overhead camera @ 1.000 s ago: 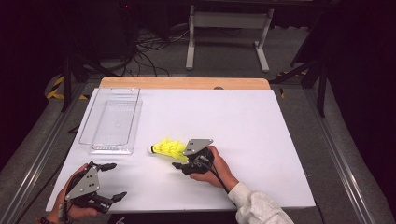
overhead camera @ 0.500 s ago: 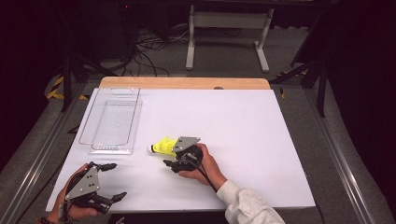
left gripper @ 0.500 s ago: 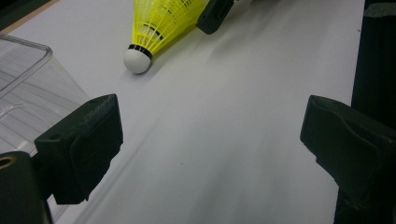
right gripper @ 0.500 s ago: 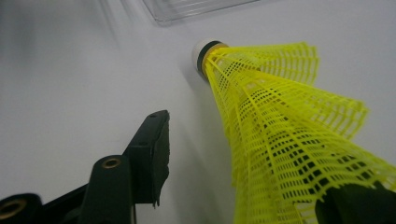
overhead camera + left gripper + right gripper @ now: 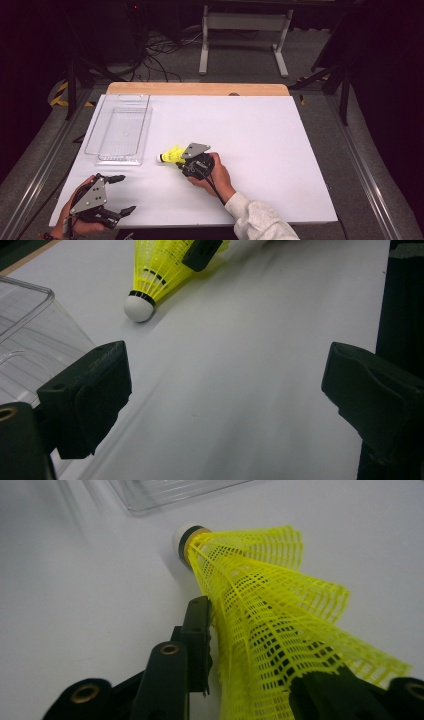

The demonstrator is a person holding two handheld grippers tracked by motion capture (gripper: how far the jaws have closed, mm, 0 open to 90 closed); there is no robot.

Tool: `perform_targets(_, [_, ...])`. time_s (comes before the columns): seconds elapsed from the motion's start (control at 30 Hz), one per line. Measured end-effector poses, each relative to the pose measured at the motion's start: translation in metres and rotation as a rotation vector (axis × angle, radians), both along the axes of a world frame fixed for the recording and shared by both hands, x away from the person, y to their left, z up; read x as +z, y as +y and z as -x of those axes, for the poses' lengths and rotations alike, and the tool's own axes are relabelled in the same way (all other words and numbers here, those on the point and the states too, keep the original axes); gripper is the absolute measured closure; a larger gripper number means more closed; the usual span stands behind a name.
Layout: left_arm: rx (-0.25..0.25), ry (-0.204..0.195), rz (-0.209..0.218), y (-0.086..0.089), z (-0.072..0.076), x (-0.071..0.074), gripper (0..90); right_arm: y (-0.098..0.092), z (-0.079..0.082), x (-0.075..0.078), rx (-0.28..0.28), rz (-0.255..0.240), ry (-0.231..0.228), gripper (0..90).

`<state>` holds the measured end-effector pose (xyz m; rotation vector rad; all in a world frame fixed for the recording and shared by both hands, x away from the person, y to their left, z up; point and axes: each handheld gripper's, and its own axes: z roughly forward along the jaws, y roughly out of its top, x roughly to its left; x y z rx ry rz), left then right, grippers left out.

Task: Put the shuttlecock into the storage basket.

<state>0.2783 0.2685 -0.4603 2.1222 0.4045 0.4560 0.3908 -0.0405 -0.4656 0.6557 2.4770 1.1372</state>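
Shuttlecock (image 5: 260, 605), yellow-skirted with a white cork, lies on the white table (image 5: 280, 135) between the jaws of the right gripper (image 5: 176, 161), which have just been closing and seem to press its skirt. Cork points away toward the clear tray (image 5: 122, 131). Left gripper (image 5: 121, 195) stands open, well apart.
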Motion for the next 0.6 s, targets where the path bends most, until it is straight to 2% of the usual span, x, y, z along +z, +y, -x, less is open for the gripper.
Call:
perform_targets(0.07, [0.000, 0.000, -0.001, -0.0001, -0.0001, -0.0001, 6.9, 0.0022, 0.0004, -0.0008, -0.001, 0.014, -0.018, 76.7])
perform_targets(0.3, [0.000, -0.003, -0.003, 0.0002, 0.0000, 0.0000, 6.9, 0.0055, 0.0027, -0.0021, -0.003, 0.034, -0.044, 82.2])
perform_targets(0.6, [-0.001, -0.002, -0.002, 0.0004, -0.0002, -0.0001, 6.9, 0.0045, 0.0052, -0.0016, -0.005, 0.036, -0.055, 83.4])
